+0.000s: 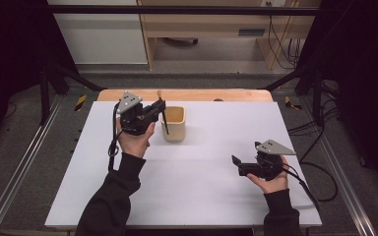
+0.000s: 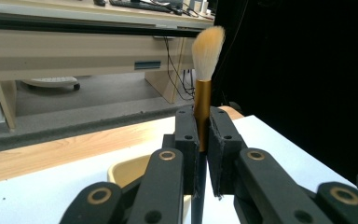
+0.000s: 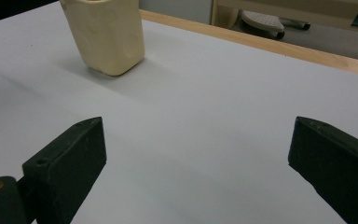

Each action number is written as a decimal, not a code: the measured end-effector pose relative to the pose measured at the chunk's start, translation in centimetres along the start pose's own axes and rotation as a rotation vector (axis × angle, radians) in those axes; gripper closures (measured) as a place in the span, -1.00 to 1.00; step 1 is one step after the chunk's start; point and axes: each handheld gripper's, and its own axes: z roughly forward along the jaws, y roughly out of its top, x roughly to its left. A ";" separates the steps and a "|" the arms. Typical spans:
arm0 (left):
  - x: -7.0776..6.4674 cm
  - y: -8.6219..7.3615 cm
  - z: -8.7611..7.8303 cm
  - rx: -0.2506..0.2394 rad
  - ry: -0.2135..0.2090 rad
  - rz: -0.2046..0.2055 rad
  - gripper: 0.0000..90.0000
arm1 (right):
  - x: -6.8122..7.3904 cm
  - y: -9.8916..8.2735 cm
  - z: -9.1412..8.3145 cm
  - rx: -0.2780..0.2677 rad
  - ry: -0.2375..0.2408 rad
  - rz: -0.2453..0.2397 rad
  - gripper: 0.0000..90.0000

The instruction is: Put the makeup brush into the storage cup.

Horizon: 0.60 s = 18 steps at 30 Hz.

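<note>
Just left of the cream cup (image 1: 173,124): left hand-held gripper (image 1: 160,109) clamped on upright makeup brush (image 2: 204,88), right hand-held gripper (image 1: 236,162) wide open, empty. Carrying step; next, lower handle-first into cup.

Upright gold-ferruled brush (image 2: 202,100) with pale bristles, above cream cup (image 1: 173,123).
</note>
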 end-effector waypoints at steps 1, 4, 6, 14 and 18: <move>0.0 0.1 0.1 -0.002 0.003 0.002 0.84 | 0.0 0.0 0.0 0.000 0.000 0.000 -0.90; 0.0 0.4 0.3 -0.005 0.008 0.011 0.84 | 0.0 0.0 0.0 -0.001 0.000 0.000 -0.90; 0.0 0.6 0.3 -0.011 0.011 0.013 0.84 | 0.0 0.0 0.0 -0.001 -0.001 0.000 -0.90; 0.5 1.3 1.0 -0.014 0.031 0.018 0.84 | 0.0 0.0 0.0 0.001 0.001 0.004 -0.90; 0.7 1.6 1.3 -0.018 0.033 0.016 0.84 | 0.0 0.0 0.0 0.001 0.001 0.005 -0.90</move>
